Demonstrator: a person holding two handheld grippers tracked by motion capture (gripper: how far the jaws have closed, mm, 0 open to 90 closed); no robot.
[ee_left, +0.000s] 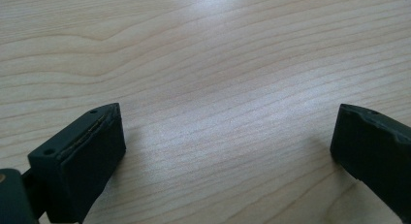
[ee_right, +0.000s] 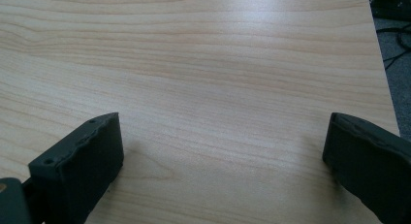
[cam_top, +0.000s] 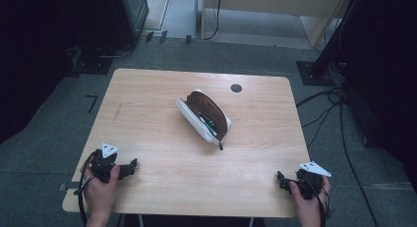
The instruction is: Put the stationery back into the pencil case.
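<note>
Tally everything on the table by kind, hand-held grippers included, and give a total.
Pencil case, white outside, brown inside, lying open near the table's middle: 1
Hand-held gripper, both open, low at the near edge: 2, the left hand-held gripper and the right hand-held gripper
Total: 3
Something green and dark shows inside the case; too small to count.

We hold our left tongs [cam_top: 132, 168] and right tongs [cam_top: 280, 180] low at the near corners, jaws spread wide, both empty.
</note>
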